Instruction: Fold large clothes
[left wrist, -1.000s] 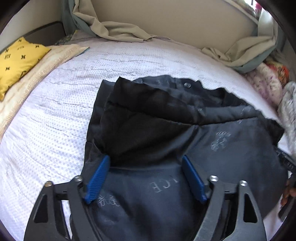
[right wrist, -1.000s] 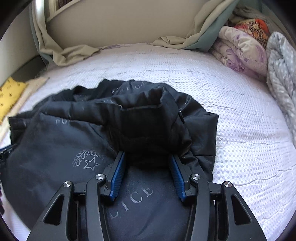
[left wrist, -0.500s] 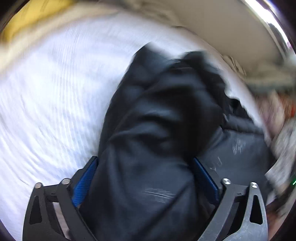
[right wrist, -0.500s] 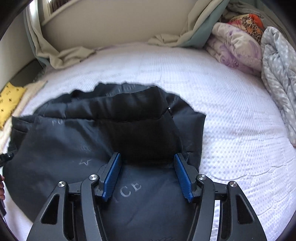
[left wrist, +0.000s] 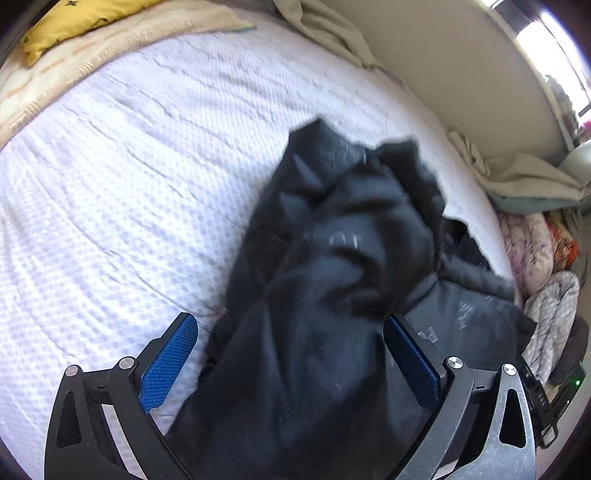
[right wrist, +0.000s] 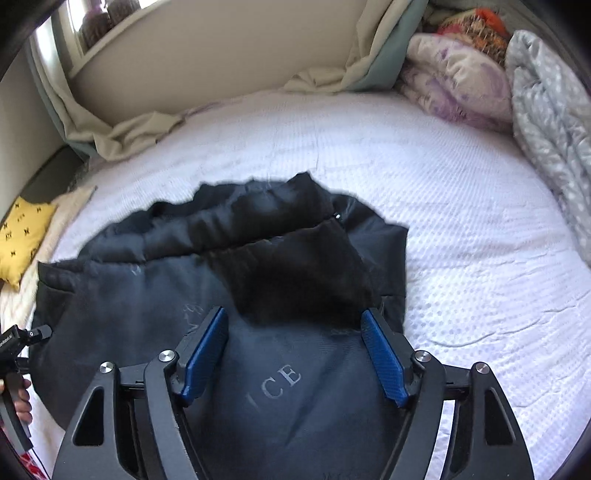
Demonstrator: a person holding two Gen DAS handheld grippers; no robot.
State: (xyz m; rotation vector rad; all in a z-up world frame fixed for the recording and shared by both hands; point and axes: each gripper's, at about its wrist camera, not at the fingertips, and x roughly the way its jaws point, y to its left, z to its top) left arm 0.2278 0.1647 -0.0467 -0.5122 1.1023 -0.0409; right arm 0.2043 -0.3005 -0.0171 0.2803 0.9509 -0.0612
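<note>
Black padded fabric jacket (left wrist: 332,295) lies bunched on the white dotted quilted bed (left wrist: 110,203), landmark for the rest. Left wrist view: yellow patterned cushion (left wrist: 74,22) far left of the jacket at the bed edge, beige crumpled sheet (left wrist: 332,33) beyond it by the wall. Left gripper (left wrist: 291,354) over the jacket's near part, jaws wide apart after just opening; fabric sits between them, and the left blue pad (left wrist: 170,358) is clear of it. Blur hides whether the right pad touches. Only the right wrist view shows pale "ICE" lettering on the jacket (right wrist: 221,295), a grey dotted blanket (right wrist: 546,122) far right of it, and a hand (right wrist: 20,400) at its left edge. Right gripper (right wrist: 295,354) above the lettering, jaws apart, just been opening, fabric under them ungripped.
</note>
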